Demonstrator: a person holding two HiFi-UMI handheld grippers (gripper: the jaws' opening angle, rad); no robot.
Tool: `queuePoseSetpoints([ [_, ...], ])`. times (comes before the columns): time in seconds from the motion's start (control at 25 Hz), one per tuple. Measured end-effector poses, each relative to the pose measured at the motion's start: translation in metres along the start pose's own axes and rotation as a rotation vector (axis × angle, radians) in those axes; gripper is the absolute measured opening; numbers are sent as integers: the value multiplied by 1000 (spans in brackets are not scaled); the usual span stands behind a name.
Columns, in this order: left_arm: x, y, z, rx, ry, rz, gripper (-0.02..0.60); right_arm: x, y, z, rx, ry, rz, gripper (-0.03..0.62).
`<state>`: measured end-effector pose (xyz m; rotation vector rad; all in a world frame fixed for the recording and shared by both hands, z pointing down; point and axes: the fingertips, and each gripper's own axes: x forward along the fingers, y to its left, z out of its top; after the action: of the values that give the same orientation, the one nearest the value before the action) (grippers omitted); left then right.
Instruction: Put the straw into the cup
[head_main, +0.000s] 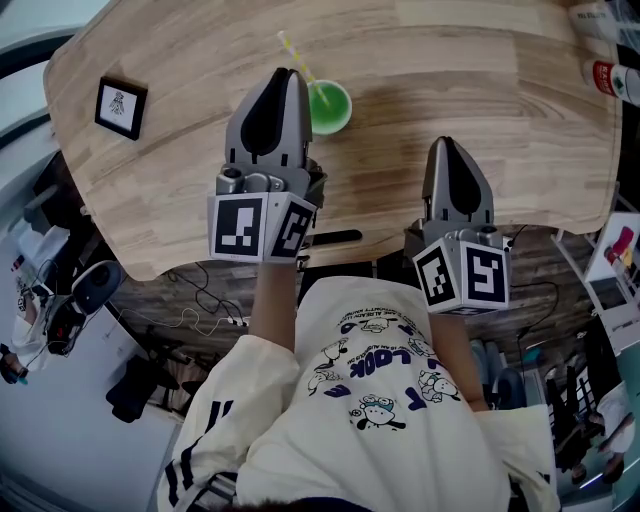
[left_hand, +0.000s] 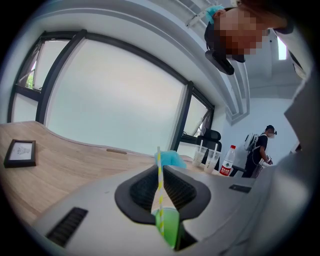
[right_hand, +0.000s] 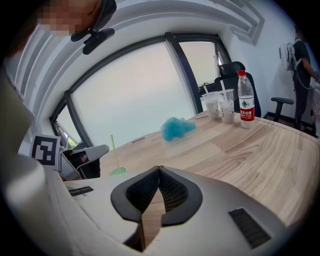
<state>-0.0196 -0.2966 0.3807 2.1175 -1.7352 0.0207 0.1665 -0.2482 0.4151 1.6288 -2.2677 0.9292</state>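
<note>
Left gripper view: my left gripper (left_hand: 160, 167) has its jaws pinched on the striped straw (left_hand: 160, 186), whose lower end sits in the green cup (left_hand: 168, 226) just past the tips. My right gripper (right_hand: 159, 168) is closed and empty over bare table (head_main: 450, 80) near its front edge, well right of the cup.

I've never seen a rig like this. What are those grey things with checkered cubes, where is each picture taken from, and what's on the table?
No robot here: a person holds two two-jaw grippers, and the marker cubes belong to them. One picture comes from a camera on the person's head, looking down. The other two come from cameras riding on each gripper, looking along its jaws. On the wooden table are a green cup, a small picture frame, a blue fluffy thing and a bottle. The left gripper pinches a yellow-striped straw that stands in the cup. The right gripper is shut and empty.
</note>
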Motion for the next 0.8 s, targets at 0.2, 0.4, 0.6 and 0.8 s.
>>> queuePoseSetpoints([
  [0.2,-10,-2,7,6,-5,30,52,0,9,11,-24,-21,25,-8],
  [0.4,-23,-5,18,8,-19,48,29,1,24,28,-48,-60,65,-8],
  [0.6,-39,-5,27,13,-33,74,29,-2,42,40,-76,-88,109,-8],
  [0.8,-57,-2,32,22,-33,118,29,-6,60,51,-105,-116,152,-8],
])
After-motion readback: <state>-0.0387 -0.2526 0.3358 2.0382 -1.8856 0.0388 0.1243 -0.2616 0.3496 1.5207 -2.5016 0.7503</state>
